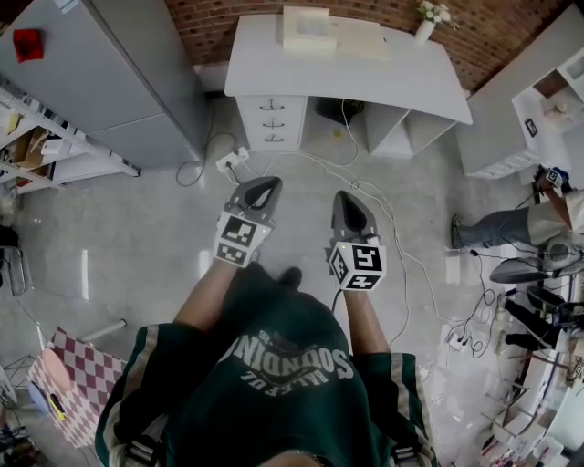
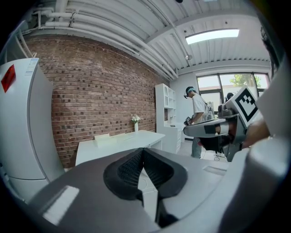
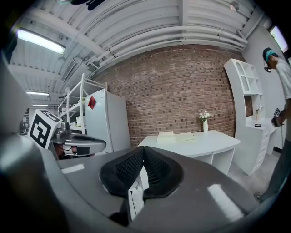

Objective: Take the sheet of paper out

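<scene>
A white desk (image 1: 411, 87) stands against the brick wall ahead of me. On it sits a white box-like device (image 1: 308, 27), also seen in the left gripper view (image 2: 102, 137) and the right gripper view (image 3: 166, 135). No loose sheet of paper can be made out. My left gripper (image 1: 265, 189) and right gripper (image 1: 352, 204) are held side by side over the floor, well short of the desk. Both are shut with nothing between the jaws, as seen on the left gripper (image 2: 142, 152) and on the right gripper (image 3: 143, 151).
A vase of flowers (image 1: 429, 20) stands at the desk's right end. Drawers (image 1: 272, 121) sit under the desk. Cables (image 1: 374, 196) and a power strip (image 1: 228, 162) lie on the floor. A grey cabinet (image 1: 100, 73) is at left; another person (image 1: 520, 223) stands at right.
</scene>
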`<state>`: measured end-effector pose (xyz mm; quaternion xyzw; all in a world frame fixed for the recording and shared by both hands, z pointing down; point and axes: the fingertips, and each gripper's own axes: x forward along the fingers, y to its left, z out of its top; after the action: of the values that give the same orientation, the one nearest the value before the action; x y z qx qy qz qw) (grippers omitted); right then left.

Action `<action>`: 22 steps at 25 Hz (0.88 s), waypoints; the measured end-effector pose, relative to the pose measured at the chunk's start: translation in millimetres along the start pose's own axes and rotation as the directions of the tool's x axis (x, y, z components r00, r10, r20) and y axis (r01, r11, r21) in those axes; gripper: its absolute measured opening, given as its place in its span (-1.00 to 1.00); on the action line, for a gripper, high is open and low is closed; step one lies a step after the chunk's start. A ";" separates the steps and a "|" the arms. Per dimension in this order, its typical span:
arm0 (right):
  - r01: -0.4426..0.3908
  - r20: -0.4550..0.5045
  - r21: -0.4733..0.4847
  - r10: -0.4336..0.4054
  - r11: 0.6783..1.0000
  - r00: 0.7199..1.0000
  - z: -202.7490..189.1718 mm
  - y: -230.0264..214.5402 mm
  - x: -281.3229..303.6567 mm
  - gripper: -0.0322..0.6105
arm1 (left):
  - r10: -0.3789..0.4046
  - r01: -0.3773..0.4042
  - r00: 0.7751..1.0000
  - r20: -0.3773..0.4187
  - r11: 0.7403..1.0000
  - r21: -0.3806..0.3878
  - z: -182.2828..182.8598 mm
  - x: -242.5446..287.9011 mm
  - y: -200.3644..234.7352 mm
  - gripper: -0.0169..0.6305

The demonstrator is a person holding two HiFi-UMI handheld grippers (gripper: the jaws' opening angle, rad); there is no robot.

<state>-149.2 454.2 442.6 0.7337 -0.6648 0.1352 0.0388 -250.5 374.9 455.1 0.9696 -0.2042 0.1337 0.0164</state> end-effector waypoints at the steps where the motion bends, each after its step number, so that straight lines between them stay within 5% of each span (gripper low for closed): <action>1: -0.006 -0.002 -0.002 0.006 1.000 1.000 0.6 -3.8 0.7 -0.90 | 0.005 -0.005 1.000 0.000 1.000 -0.001 1.5 3.2 -1.6 -0.91; 22: -0.029 -0.020 -0.012 0.029 1.000 0.999 11.1 -42.0 63.2 -0.90 | 0.004 -0.004 1.000 0.004 1.000 -0.018 9.6 73.2 23.3 -0.91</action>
<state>-101.1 395.3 453.0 0.7223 -0.6758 0.1390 0.0478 -192.9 324.0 464.9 0.9693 -0.2072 0.1302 0.0246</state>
